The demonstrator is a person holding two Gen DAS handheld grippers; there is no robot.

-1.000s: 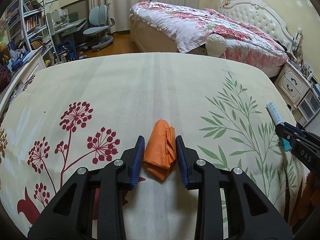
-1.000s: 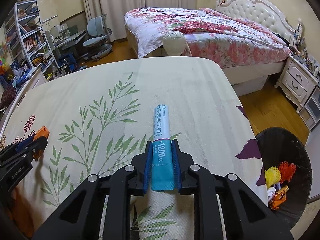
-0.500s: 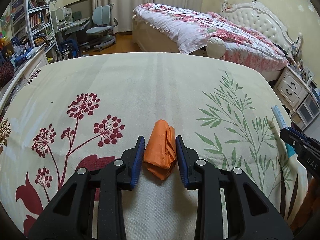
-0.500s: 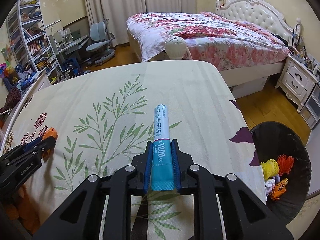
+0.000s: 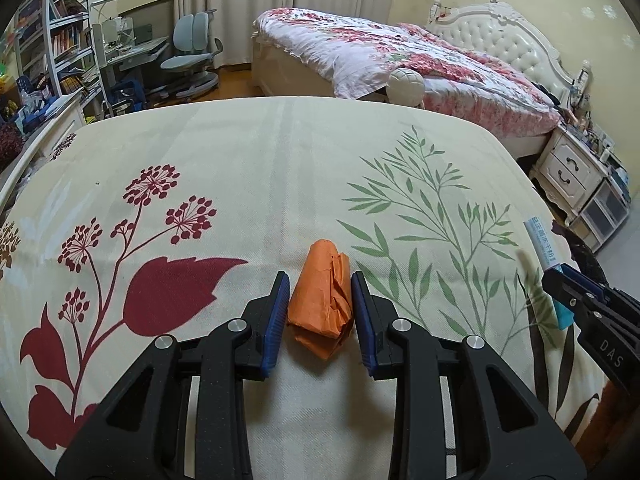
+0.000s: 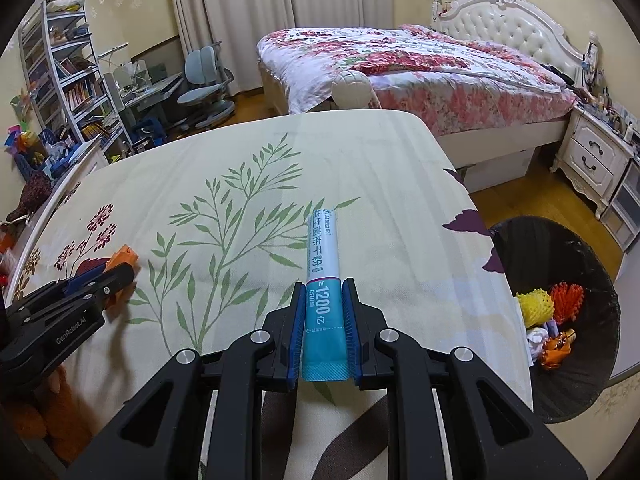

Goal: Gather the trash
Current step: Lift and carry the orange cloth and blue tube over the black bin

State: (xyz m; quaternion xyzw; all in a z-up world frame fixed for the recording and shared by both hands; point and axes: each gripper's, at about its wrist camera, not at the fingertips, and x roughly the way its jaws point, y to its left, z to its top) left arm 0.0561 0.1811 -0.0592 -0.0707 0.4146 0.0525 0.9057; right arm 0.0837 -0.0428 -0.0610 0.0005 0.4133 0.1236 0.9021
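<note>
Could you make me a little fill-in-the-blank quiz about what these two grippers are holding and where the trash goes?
1. The left gripper is shut on a crumpled wad of ____ paper.
2. The right gripper is shut on a white and teal ____ printed with 1200.
3. The black trash bin stands on the floor off the table's ____ side, seen from the right wrist camera.

Missing words: orange; sachet; right

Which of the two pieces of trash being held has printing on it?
The long white-and-teal sachet in the right gripper, printed with "1200". The crumpled orange paper wad in the left gripper is plain.
</note>
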